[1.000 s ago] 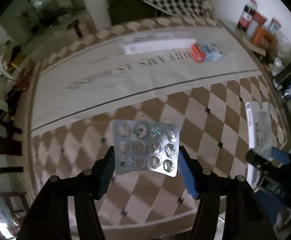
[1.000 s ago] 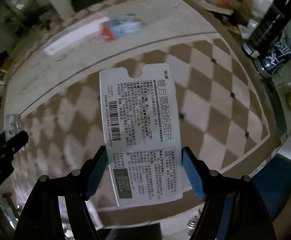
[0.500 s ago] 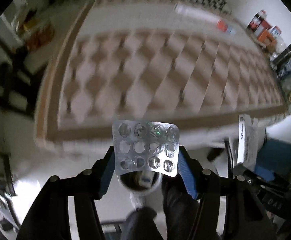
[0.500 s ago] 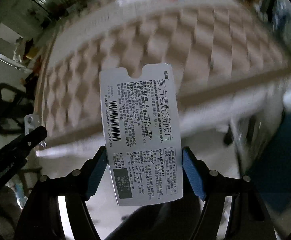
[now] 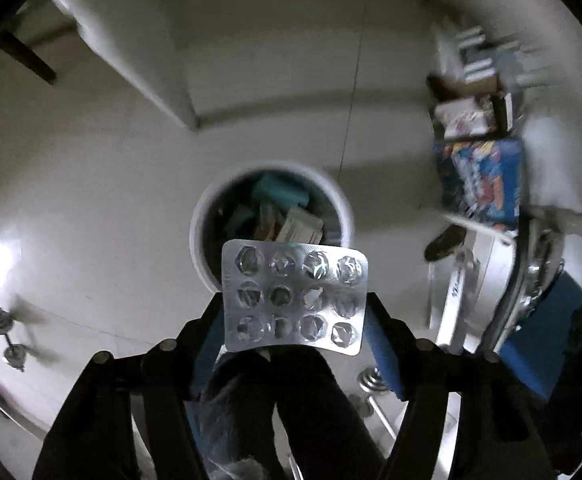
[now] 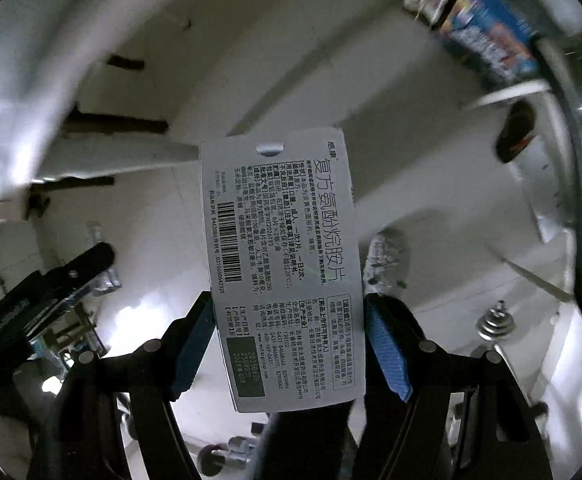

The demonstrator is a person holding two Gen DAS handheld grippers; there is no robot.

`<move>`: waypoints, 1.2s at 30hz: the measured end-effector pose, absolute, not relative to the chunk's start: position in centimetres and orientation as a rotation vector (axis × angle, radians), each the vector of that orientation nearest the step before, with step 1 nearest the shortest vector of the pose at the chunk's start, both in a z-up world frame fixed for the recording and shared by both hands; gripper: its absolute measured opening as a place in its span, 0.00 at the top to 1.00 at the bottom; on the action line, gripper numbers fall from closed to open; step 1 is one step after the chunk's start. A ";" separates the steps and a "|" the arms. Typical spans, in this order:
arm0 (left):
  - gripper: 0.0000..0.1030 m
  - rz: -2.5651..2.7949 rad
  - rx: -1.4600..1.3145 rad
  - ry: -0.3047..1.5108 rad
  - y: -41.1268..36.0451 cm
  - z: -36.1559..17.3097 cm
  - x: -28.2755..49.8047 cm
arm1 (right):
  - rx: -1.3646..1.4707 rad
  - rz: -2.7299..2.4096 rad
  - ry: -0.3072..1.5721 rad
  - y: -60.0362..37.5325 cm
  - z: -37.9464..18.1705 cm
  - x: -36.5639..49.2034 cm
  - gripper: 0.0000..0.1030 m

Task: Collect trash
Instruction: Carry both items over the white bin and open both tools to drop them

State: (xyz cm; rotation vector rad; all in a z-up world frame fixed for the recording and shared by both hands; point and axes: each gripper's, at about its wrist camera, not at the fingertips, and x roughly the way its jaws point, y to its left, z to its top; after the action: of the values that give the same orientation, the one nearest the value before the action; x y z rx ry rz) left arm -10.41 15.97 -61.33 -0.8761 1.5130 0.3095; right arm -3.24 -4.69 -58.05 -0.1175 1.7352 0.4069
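My left gripper is shut on a silver blister pack with emptied pockets. It hangs above the floor, just in front of a round white trash bin that holds boxes and wrappers. My right gripper is shut on a white medicine box with black print and a barcode, held over the floor. The left gripper shows at the left of the right wrist view. The bin is not in the right wrist view.
Dumbbells lie on the pale floor. A shelf with colourful packages stands at the right. A white cabinet stands behind the bin. The person's dark legs fill the lower middle.
Both grippers swung away from the checkered table and down toward the floor, each keeping its item. The trash bin has come into the left wrist view.
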 end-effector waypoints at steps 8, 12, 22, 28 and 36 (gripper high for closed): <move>0.17 0.312 -0.917 1.544 17.7 -69.2 -11.9 | -0.129 0.377 1.805 -3.6 -72.7 -2.9 0.27; 0.01 0.366 -0.908 1.537 18.8 -69.2 -13.5 | -0.125 0.412 1.816 -2.3 -75.4 -2.9 0.26; 0.01 0.525 -0.704 1.494 19.0 -64.6 -16.7 | -0.237 0.559 1.771 0.5 -74.0 -5.0 0.00; 0.01 0.527 -0.624 1.506 16.6 -61.5 -17.0 | -0.371 0.479 1.673 -1.0 -69.9 -4.8 0.00; 0.01 0.507 -0.626 1.499 14.2 -56.4 -17.6 | -0.431 0.458 1.594 -2.0 -62.9 -5.3 0.00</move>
State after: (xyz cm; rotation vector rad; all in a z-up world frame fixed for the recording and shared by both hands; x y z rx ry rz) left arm -17.64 14.17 -56.41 -0.6258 1.4985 0.5067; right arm -5.30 -2.00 -62.93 -0.4313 1.5943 0.4582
